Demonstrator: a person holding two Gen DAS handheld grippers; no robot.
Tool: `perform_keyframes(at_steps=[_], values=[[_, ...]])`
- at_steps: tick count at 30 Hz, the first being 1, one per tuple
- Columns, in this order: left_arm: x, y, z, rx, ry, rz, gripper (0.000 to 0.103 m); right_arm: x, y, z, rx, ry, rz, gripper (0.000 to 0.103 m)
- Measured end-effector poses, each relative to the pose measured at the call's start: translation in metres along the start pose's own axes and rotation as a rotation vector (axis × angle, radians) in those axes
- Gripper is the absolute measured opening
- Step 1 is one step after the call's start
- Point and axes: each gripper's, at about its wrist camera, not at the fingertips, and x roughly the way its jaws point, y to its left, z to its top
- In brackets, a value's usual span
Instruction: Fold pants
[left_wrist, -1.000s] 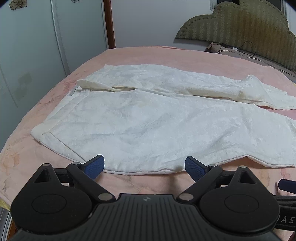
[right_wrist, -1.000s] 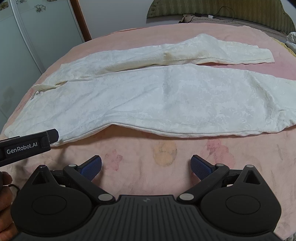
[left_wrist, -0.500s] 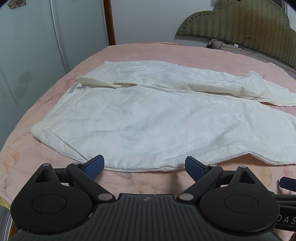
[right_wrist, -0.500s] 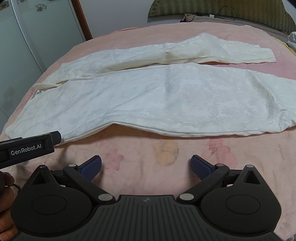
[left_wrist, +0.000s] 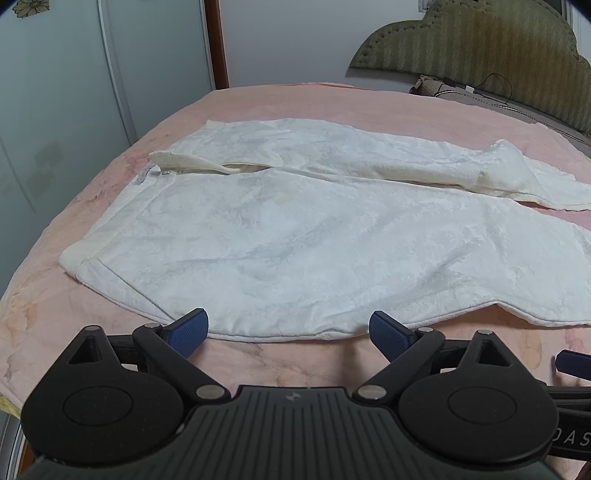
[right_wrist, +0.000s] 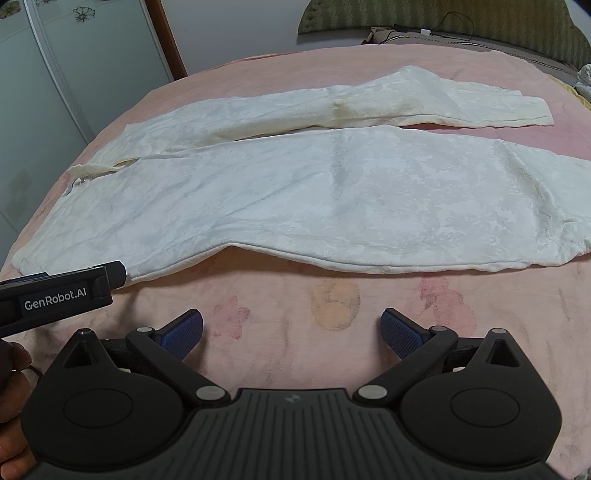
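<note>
One pants (left_wrist: 295, 236) — two legs spread; left gripper (left_wrist: 289, 332) and right gripper (right_wrist: 291, 330) both splayed, empty.

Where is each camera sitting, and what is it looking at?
Left wrist: rides the open left gripper, facing across the pink bed at the waist end of the white pants; its blue fingers show.
Right wrist: rides the open right gripper, facing the pant legs; the left gripper pokes in.
Both share pants, bed, headboard.

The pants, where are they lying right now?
In both views the pants lie spread flat on the pink bed, waistband toward the wardrobe, legs toward the headboard.
</note>
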Motion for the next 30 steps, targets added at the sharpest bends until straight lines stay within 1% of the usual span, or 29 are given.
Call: perform_keyframes(at_steps=[11, 12, 14, 15, 17, 18, 20, 22, 24, 26, 28, 30], values=[[0.000, 0.000, 0.001, 0.004, -0.012, -0.003, 0.096, -0.001, -0.001, 0.002, 0.000, -0.002, 0.033, 0.103], [0.000, -0.001, 0.002, 0.009, -0.021, -0.005, 0.096, -0.002, -0.001, 0.003, -0.006, -0.013, 0.039, 0.103], [-0.001, -0.001, 0.006, 0.022, -0.049, 0.002, 0.096, -0.007, 0.001, 0.009, -0.046, -0.062, 0.055, 0.103], [-0.001, -0.001, 0.008, 0.030, -0.063, 0.010, 0.096, -0.011, 0.003, 0.013, -0.078, -0.101, 0.068, 0.103], [0.001, -0.001, 0.013, 0.043, -0.085, 0.031, 0.096, -0.018, 0.007, 0.024, -0.168, -0.207, 0.098, 0.103], [0.003, 0.001, 0.017, 0.045, -0.093, 0.044, 0.096, -0.021, 0.010, 0.032, -0.231, -0.269, 0.124, 0.103], [0.007, 0.007, 0.024, 0.041, -0.104, 0.064, 0.096, -0.022, 0.015, 0.048, -0.327, -0.365, 0.168, 0.103], [0.012, 0.014, 0.031, 0.026, -0.107, 0.080, 0.096, -0.014, 0.022, 0.064, -0.429, -0.419, 0.193, 0.103], [0.017, 0.022, 0.036, 0.010, -0.105, 0.093, 0.096, 0.000, 0.028, 0.080, -0.526, -0.430, 0.194, 0.103], [0.023, 0.031, 0.040, -0.001, -0.101, 0.103, 0.096, 0.019, 0.035, 0.101, -0.621, -0.386, 0.222, 0.103], [0.030, 0.037, 0.044, -0.002, -0.094, 0.118, 0.096, 0.034, 0.039, 0.120, -0.674, -0.363, 0.243, 0.103], [0.038, 0.044, 0.048, -0.003, -0.085, 0.133, 0.096, 0.053, 0.044, 0.141, -0.693, -0.335, 0.245, 0.103]])
